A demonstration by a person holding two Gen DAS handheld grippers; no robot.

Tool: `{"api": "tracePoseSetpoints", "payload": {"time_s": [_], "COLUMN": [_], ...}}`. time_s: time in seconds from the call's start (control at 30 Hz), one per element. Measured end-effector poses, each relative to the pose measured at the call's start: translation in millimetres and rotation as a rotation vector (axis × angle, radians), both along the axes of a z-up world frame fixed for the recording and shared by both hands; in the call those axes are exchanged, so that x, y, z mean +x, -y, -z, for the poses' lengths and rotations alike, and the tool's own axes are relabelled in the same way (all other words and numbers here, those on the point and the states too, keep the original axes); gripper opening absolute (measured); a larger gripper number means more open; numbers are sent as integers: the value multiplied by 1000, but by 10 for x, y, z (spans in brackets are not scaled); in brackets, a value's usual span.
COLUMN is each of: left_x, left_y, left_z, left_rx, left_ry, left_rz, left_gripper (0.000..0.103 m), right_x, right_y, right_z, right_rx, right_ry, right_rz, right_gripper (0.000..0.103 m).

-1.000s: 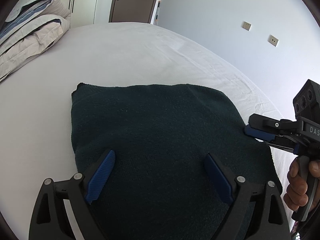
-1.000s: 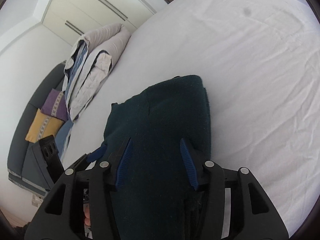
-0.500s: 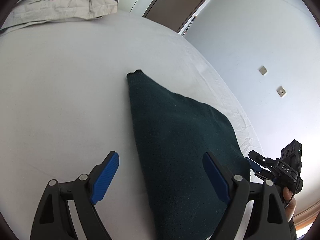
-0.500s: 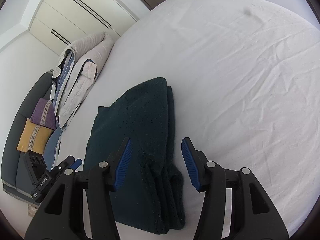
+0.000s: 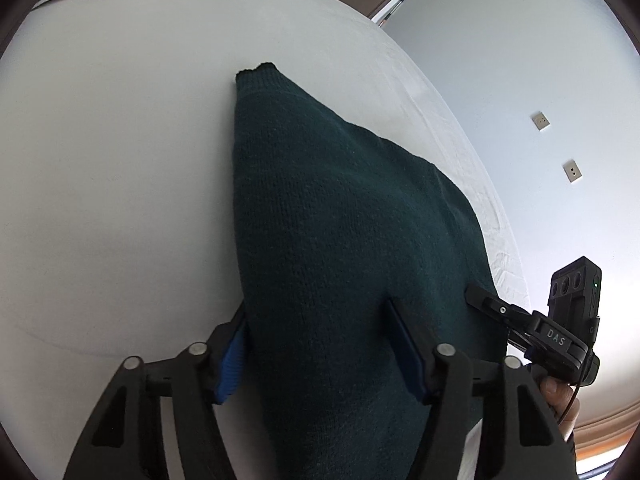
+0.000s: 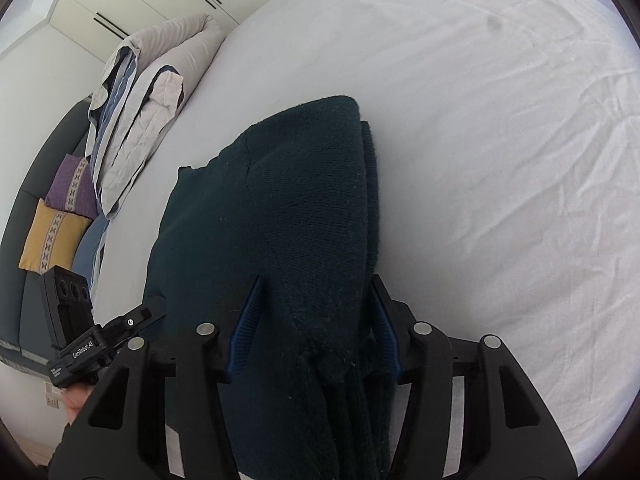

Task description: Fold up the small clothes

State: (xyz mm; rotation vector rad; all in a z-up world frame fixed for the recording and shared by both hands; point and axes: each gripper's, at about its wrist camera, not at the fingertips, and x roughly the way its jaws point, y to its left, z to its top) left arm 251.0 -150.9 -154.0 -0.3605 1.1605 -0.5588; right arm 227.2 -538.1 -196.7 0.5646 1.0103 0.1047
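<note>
On the white bed (image 5: 120,200) lies the folded dark green sweater (image 5: 340,240), its near end between each gripper's blue pads. Left gripper (image 5: 320,352) and right gripper (image 6: 312,328) both straddle the thick fabric, jaws partly closed against it. Only the right wrist view shows stacked folded layers, bundled duvet (image 6: 140,112), purple cushion (image 6: 72,184) and yellow cushion (image 6: 52,236); only the left shows wall sockets (image 5: 541,121).

Folded sweater (image 5: 340,240) on bed (image 5: 120,160), reaching toward 12 o'clock between fingers of left gripper (image 5: 324,352). Right gripper (image 5: 532,320) at 3 o'clock by sweater's edge. Right-wrist view: sweater between fingers of right gripper (image 6: 312,320); left gripper (image 6: 116,332) at 9 o'clock; duvet (image 6: 148,104) at 11 o'clock on bed's far edge; cushions (image 6: 60,216) beyond, at 9 o'clock.
</note>
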Motion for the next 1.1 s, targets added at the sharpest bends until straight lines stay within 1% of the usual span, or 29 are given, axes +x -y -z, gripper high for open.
{"api": "tracePoseSetpoints", "payload": {"time_s": [0.1, 0.17, 0.27, 0.3, 0.37, 0.43, 0.5, 0.57, 0.7, 0.8, 0.87, 1.0, 1.1], "left_x": [-10, -14, -17, -22, -48, -69, -110, -184, -429, -664, -838, -1168, -1405], "left_y": [85, 114, 165, 191, 242, 269, 230, 169, -9, -239, -401, -779, -1116], "left_z": [-37, -48, -72, -87, -110, -138, -192, -291, -496, -647, -775, -985, -1029], "left_rx": [59, 86, 127, 146, 195, 219, 221, 221, 237, 219, 226, 250, 261], "left_ry": [15, 18, 29, 40, 74, 87, 88, 94, 122, 141, 174, 219, 236], "left_rz": [10, 12, 18, 25, 43, 49, 44, 45, 43, 31, 32, 35, 28], "left_gripper": [59, 58, 54, 53, 53, 51, 43, 37, 35, 35, 35, 35, 35], "right_x": [65, 76, 106, 120, 137, 141, 116, 69, -123, -316, -454, -731, -899], "right_y": [-11, -89, -350, -438, -582, -760, -941, -1082, -1255, -1522, -1714, -2163, -2519], "right_z": [33, 7, -67, -90, -122, -154, -222, -341, -678, -884, -996, -1142, -1152], "right_rx": [-3, -53, -227, -284, -363, -481, -590, -645, -598, -603, -589, -532, -499], "right_ry": [-17, -24, -31, -31, -27, -17, -5, 21, 86, 129, 154, 191, 205], "right_rz": [8, 2, -37, -47, -51, -68, -80, -83, -86, -113, -131, -186, -237], "right_gripper": [36, 32, 29, 28, 26, 25, 22, 21, 20, 20, 20, 20, 20]}}
